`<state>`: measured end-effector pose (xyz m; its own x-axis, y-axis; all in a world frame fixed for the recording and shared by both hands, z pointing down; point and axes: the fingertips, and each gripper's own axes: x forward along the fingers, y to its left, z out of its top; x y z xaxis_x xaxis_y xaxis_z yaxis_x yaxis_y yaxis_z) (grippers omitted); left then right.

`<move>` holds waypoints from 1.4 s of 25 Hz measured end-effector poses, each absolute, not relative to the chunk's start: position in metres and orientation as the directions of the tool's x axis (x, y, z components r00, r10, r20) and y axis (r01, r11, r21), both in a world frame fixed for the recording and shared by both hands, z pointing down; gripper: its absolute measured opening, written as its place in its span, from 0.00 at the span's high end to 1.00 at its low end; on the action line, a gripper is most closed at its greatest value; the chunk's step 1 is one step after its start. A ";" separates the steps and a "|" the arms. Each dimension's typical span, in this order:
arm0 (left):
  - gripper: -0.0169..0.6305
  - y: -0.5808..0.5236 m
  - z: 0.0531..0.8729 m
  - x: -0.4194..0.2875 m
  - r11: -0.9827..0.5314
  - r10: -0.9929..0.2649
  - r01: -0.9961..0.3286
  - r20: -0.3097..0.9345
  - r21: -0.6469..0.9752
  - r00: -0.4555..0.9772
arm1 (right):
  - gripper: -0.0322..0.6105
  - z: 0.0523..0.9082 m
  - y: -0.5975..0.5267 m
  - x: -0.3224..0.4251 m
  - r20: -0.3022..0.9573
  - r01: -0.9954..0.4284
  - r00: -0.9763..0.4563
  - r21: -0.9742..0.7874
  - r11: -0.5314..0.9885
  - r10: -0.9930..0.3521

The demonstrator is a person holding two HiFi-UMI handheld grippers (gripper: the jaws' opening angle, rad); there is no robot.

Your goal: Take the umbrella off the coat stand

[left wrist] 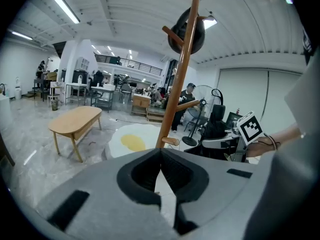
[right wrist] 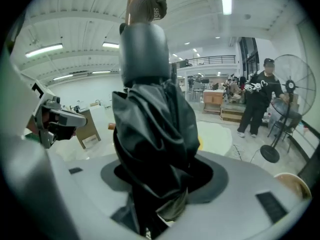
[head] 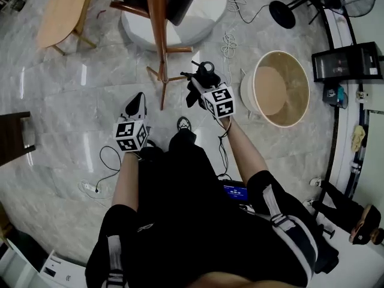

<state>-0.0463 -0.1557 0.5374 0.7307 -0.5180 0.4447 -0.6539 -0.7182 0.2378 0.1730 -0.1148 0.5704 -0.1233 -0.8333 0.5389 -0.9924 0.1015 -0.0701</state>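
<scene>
Two claws are in view. The right claw (right wrist: pixel 160 186) pinches a folded black umbrella (right wrist: pixel 150 119), with fabric bunched between its pads. The umbrella stands upright before the camera, close beside the wooden coat stand (head: pixel 157 35); contact with the stand cannot be determined. The left claw (left wrist: pixel 160 160) is pressed together with nothing between. A grey cap (right wrist: pixel 147 4) hanging on the stand bears white lettering, which is too small to read. No other legible writing was noted.
</scene>
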 end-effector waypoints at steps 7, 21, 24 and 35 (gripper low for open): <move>0.98 -0.159 0.519 -0.057 -0.825 -0.399 -0.520 0.423 0.221 0.814 | 0.57 0.541 -0.085 0.144 0.502 -0.995 0.007 -0.086 -0.057 -0.865; 0.98 -0.121 0.482 -0.086 -0.923 -0.220 -0.304 0.322 0.237 0.921 | 0.56 0.480 -0.008 0.039 0.422 -0.966 0.165 -0.113 -0.232 -0.892; 0.98 -0.111 0.472 -0.086 -0.929 -0.203 -0.282 0.307 0.239 0.930 | 0.56 0.472 0.006 0.027 0.431 -0.962 0.173 -0.119 -0.246 -0.885; 0.98 -0.090 0.422 -0.077 -0.938 -0.233 -0.280 0.231 0.203 0.945 | 0.56 0.427 0.029 0.043 0.387 -0.955 0.215 -0.110 -0.277 -0.897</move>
